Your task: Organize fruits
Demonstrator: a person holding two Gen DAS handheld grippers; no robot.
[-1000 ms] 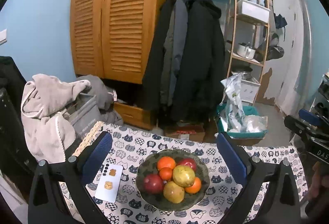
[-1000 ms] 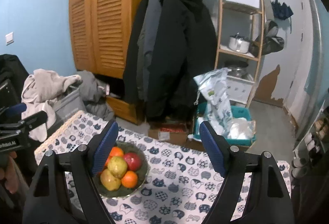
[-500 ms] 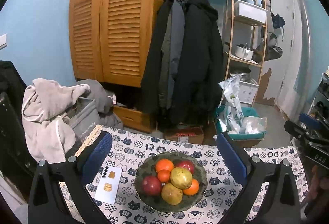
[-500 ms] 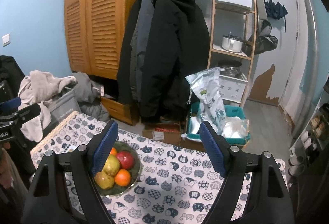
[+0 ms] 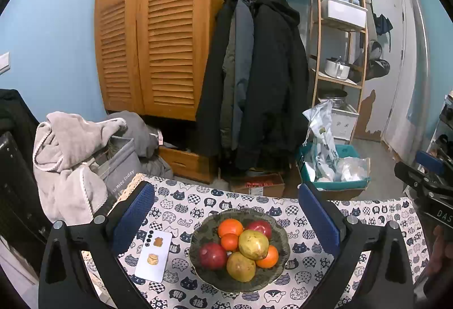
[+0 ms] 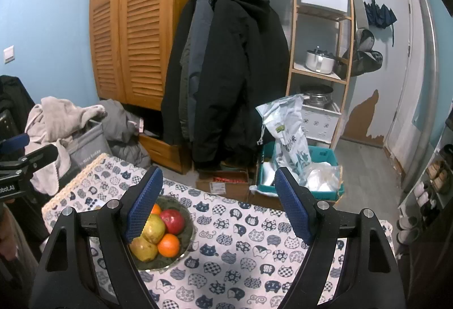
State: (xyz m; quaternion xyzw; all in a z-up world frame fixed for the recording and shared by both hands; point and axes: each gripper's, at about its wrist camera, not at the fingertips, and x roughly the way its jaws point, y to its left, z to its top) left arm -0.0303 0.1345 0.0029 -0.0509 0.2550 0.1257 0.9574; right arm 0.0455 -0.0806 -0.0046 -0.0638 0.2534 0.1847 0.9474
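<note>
A dark green bowl [image 5: 280, 270] sits on the cat-print tablecloth [image 5: 187, 212] and holds oranges [image 5: 230, 227], two yellow pears [image 5: 253, 244] and two red apples [image 5: 213, 255], piled together. My left gripper [image 5: 226, 212] is open and empty, held above and just behind the bowl. My right gripper [image 6: 218, 201] is open and empty, to the right of the bowl [image 6: 188, 238]; its left finger hides part of the fruit. Each gripper shows at the edge of the other's view.
A white phone [image 5: 154, 255] lies on the cloth left of the bowl. Behind the table are a wooden wardrobe [image 5: 153, 34], hanging black coats [image 5: 263, 88], a shelf rack [image 5: 339, 48], a teal bin with bags [image 5: 334, 170] and a laundry basket with clothes [image 5: 85, 156].
Both grippers have drawn back and risen a little, so the bowl and table sit lower and smaller in both views. The jaws stay open and the fruit has not moved.
</note>
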